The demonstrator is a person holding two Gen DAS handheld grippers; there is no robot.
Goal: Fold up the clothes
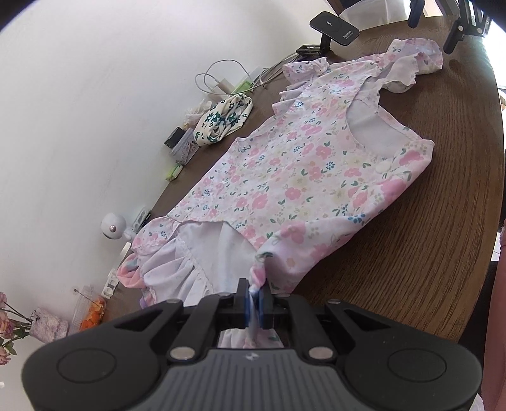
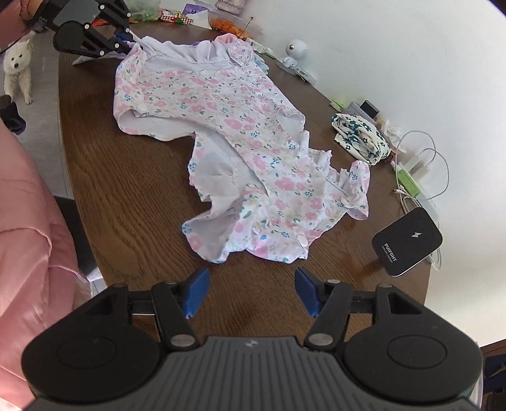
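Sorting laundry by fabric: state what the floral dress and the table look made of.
Floral dress: thin, light woven fabric, probably cotton or a blend; matte, semi-sheer, pale lining showing, ruffled edges. Table: dark brown wood or wood veneer; visible grain, slight sheen.

Floral dress [image 1: 284, 177] hem bunched inside left tongs [image 1: 253, 303], pinched part hidden. Right tongs [image 1: 455, 28] cut by top edge. White dog [image 2: 17, 71] partly cropped at left edge. Clutter [image 1: 186, 148] along desk [image 1: 427, 253] far edge too small to identify.

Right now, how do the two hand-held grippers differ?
The left hand-held gripper is shut, pinching the hem of the floral dress; the right hand-held gripper is open and empty. The left touches fabric; the right sits short of the dress. Both have blue pads.
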